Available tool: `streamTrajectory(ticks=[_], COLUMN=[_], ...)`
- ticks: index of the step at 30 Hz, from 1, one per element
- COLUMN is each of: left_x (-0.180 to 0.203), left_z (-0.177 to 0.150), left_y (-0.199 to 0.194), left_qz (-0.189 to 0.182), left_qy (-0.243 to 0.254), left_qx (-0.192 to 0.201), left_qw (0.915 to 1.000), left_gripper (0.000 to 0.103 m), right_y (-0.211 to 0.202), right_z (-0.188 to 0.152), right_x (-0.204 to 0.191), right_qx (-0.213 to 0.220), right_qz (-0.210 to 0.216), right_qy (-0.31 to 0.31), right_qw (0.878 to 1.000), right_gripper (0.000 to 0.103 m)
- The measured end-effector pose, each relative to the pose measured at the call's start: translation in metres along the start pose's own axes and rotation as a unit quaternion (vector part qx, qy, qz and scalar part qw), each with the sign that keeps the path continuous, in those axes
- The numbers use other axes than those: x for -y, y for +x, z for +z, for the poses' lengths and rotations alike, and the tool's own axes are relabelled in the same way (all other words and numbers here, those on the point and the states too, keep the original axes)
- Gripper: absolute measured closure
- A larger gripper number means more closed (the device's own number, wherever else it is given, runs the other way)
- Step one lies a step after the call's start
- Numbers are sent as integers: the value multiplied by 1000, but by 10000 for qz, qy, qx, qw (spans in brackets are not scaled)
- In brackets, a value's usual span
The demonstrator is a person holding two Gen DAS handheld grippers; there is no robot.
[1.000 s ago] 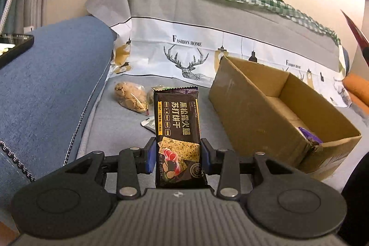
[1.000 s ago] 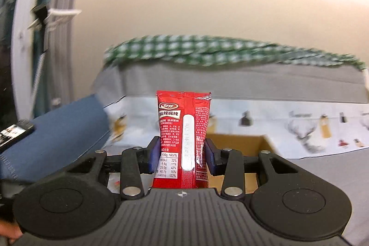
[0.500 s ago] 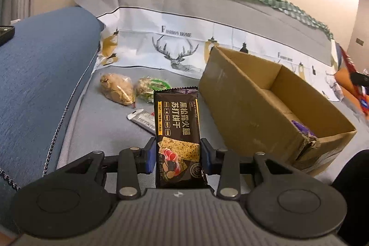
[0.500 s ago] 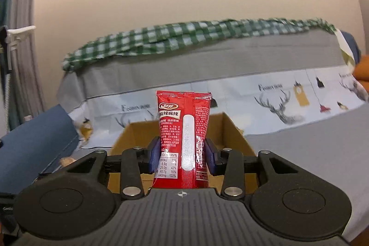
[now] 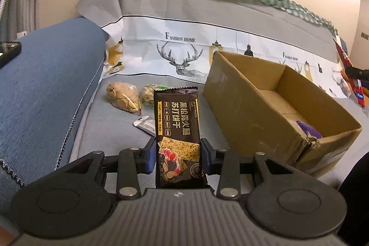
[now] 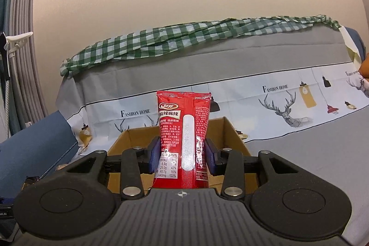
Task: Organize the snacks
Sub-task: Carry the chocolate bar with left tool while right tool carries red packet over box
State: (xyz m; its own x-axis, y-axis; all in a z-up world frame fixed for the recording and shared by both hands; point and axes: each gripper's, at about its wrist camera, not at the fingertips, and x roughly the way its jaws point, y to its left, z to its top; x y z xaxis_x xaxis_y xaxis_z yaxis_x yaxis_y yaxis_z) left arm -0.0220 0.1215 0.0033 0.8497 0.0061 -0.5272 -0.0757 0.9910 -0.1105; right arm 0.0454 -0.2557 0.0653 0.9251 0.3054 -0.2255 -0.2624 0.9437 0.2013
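My left gripper [image 5: 177, 155] is shut on a black cracker packet [image 5: 177, 130] that stands upright between its blue pads. To its right an open cardboard box [image 5: 249, 112] lies on the grey sofa seat, with a purple packet [image 5: 307, 129] inside. My right gripper [image 6: 183, 156] is shut on a red snack packet [image 6: 184, 137], held upright over the near rim of the same cardboard box [image 6: 230, 130]. That red packet [image 5: 350, 77] also shows at the right edge of the left wrist view.
On the seat left of the box lie a bag of brown snacks [image 5: 123, 97], a green-labelled bag [image 5: 150, 95] and a small silver sachet [image 5: 145, 125]. A blue armrest [image 5: 46, 75] rises at the left. A printed cover and green checked cloth [image 6: 184, 38] drape the sofa back.
The right gripper has swung across with the red packet, and the box now lies right under it. The left gripper has stayed about where it was, still holding the black packet.
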Motion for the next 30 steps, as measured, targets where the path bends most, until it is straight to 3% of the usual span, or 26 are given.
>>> streamTrajectory(ticks=[8,24,30], left_x=[27,149,178], left_z=[16,115,129], left_y=[0,6,18], left_qz=[7,-849,-1014], left_qy=[-96,192,280], left_qx=[-75,607,637], left_qw=[9999,9944,9924], left_gripper=[60,60,60], right_y=[-4,1,4], right_z=[-1,-3,-3], right_x=[7,2,5], right_qx=[28,18,-23], right_qz=[130,209,130], right_qy=[31,20,121], right_qw=[9999,9998,9998], right_gripper=[62,62,61])
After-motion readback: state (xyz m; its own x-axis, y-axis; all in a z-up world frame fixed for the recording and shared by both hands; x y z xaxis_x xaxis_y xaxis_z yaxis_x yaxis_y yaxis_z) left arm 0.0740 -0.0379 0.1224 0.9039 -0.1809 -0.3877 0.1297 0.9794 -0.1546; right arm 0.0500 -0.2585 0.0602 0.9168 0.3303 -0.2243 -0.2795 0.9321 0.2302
